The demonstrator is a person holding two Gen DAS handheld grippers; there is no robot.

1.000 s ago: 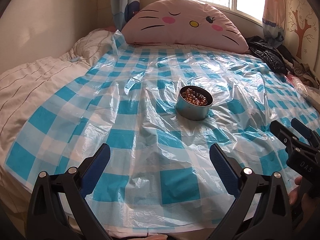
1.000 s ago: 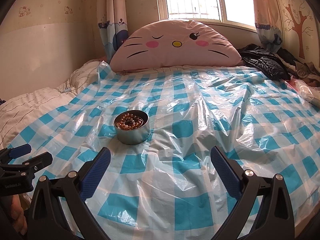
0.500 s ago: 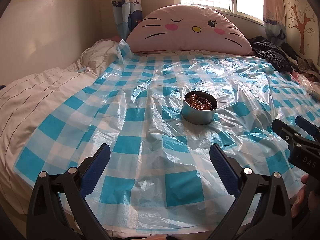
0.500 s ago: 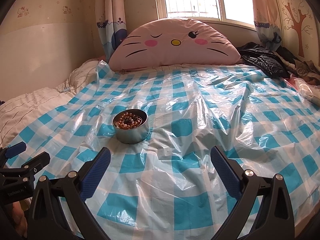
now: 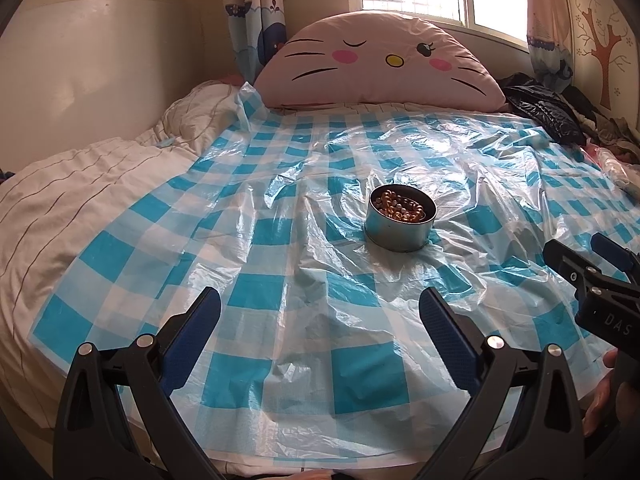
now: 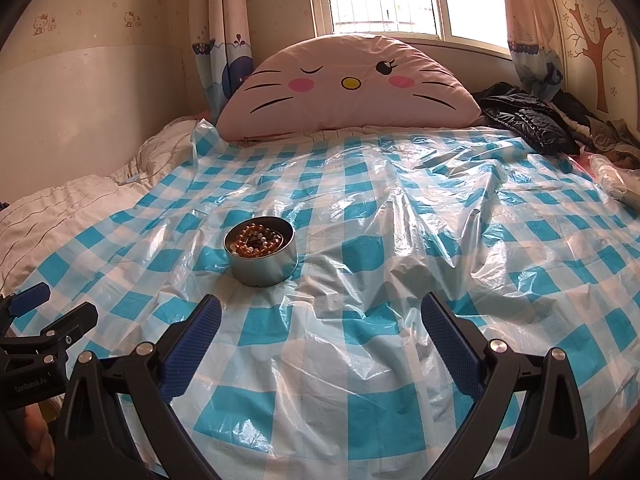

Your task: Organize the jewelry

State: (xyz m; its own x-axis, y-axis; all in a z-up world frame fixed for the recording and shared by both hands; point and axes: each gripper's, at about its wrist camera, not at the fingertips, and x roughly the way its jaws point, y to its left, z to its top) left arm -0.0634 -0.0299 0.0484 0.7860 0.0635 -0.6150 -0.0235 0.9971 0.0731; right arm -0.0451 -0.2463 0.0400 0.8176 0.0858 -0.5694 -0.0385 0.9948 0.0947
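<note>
Both the left gripper (image 5: 320, 320) and right gripper (image 6: 320, 320) remain spread wide, now farther back from the bead-filled tin (image 5: 401, 220).

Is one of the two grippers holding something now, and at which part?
Nothing is held. The left gripper and right gripper are both open and empty; the beads lie in the metal tin.

We hold our right gripper (image 6: 320, 330) spread wide above the checked sheet (image 6: 384, 256), near the bead-filled tin (image 6: 262, 254).
</note>
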